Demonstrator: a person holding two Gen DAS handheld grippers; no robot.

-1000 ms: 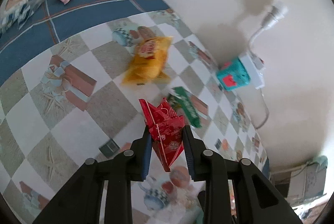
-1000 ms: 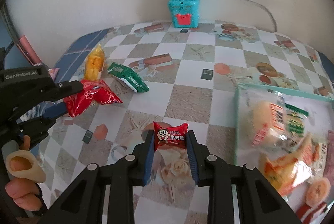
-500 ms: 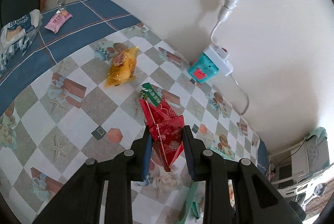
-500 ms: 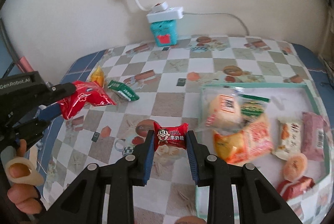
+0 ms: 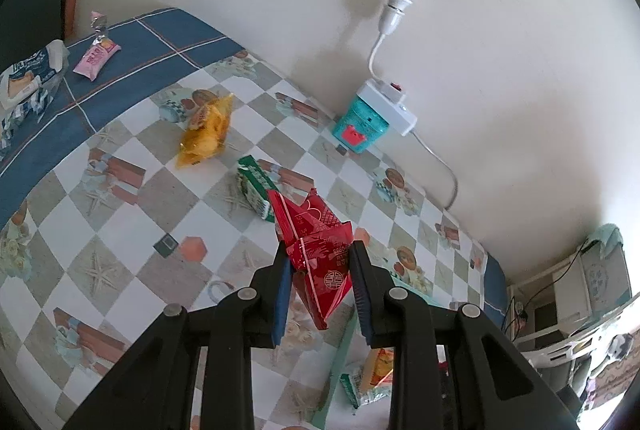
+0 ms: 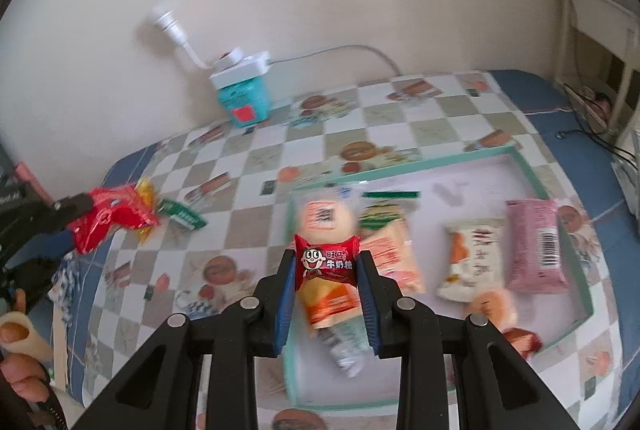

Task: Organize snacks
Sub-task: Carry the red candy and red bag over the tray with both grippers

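So, going left to right: over at the far left edge of the worktop (image 5: pixel 120 157), on the blue border of the checkered cloth, sat a blue-and-white snack bag (image 5: pixel 28 77) and a small pink candy packet (image 5: pixel 96 55). Next came a yellow chip bag (image 5: pixel 206 129) lying flat on the checks, and just beside it a green wrapped snack (image 5: pixel 256 189). The left tool (image 5: pixel 320 270) was clamped on a red foil packet (image 5: pixel 316 254), held up in the air above the cloth, with the packet's pointed end hanging down between the fingers. Against the wall stood a teal box (image 5: pixel 360 127) with a white power strip (image 5: pixel 388 101) resting on top of it.

In the right wrist view, the right tool (image 6: pixel 326 270) was squeezed shut on a small red milk candy (image 6: pixel 326 262) with a cartoon face, held above the near left part of a teal-rimmed tray (image 6: pixel 532 173). That tray already had a round bun packet (image 6: pixel 324 218), an orange-striped packet (image 6: pixel 394 258), a white packet (image 6: pixel 472 258) and a pink packet (image 6: pixel 534 242) lying in it, the pink one furthest right. Some of it was motion-blurred.
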